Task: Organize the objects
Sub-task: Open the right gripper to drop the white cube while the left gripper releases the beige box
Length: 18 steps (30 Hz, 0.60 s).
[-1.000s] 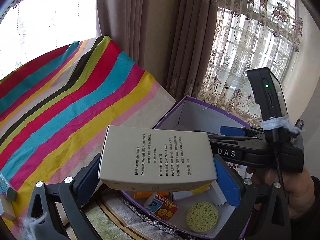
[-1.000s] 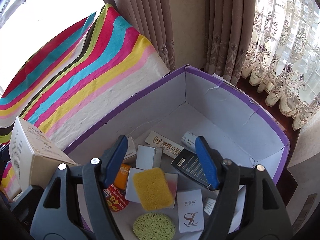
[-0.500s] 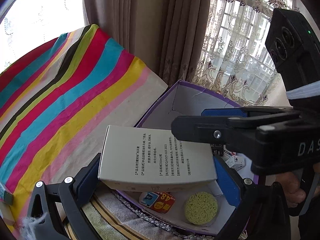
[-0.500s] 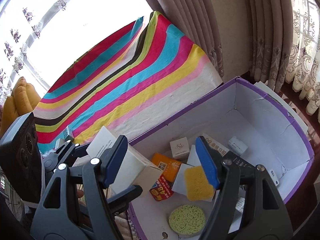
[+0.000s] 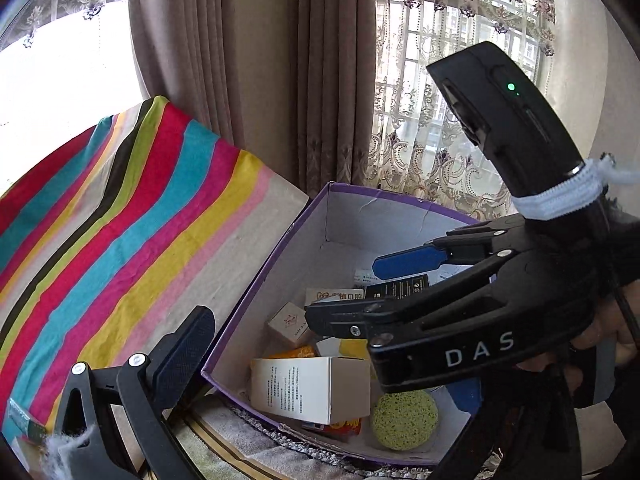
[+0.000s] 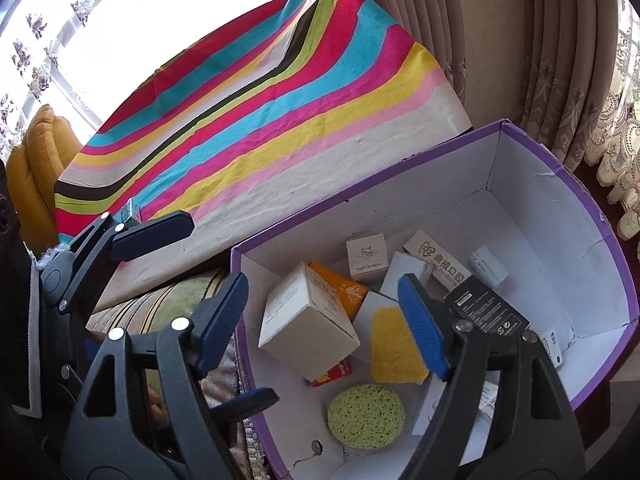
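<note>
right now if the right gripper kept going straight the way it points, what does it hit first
Most likely the white carton lying tilted in the purple box, with the yellow sponge just beside it. The right gripper is empty, its fingers opening. Depth is hard to judge in this fisheye view.

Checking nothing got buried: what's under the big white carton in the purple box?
The white carton rests on an orange packet and a red packet. Anything beneath its middle is covered.

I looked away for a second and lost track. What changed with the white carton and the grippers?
The left hand-held gripper let go of the white carton, which dropped into the purple box. The right hand-held gripper, empty, is opening. Sponges and small boxes stayed put.
</note>
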{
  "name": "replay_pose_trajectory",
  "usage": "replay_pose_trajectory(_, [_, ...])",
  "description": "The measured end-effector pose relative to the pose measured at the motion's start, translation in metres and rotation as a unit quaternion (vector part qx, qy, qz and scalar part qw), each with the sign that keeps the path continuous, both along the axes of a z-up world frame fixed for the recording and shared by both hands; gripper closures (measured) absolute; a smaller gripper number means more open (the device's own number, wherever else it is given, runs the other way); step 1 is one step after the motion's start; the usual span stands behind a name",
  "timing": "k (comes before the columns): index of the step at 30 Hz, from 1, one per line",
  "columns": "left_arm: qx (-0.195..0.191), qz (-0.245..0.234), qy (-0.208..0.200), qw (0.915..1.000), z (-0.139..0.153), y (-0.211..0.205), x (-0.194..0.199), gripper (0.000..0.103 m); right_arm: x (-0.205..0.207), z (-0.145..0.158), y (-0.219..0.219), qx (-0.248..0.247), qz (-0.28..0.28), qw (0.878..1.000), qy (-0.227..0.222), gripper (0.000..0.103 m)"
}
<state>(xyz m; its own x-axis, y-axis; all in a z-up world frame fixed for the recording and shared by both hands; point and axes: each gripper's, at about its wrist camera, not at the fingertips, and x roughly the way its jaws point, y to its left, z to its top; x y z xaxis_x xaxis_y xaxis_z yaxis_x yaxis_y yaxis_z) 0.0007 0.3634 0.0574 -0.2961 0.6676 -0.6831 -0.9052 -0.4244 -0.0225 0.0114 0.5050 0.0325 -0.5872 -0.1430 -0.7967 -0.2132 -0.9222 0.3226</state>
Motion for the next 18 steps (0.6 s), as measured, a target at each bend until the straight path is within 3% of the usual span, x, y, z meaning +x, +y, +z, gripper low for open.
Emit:
replay_pose_trajectory(8, [0.022, 0.03, -0.003, 0.9993, 0.005, -0.023, -0.014, 0.0, 0.005, 0.012, 0.011, 0.009, -0.036, 0.999, 0.015, 0.023])
replay_pose_trajectory(18, [0.048, 0.138, -0.047, 0.9882, 0.008, -0.081, -0.05, 0.0, 0.001, 0.016, -0.006, 0.027, -0.025, 0.999, 0.017, 0.023])
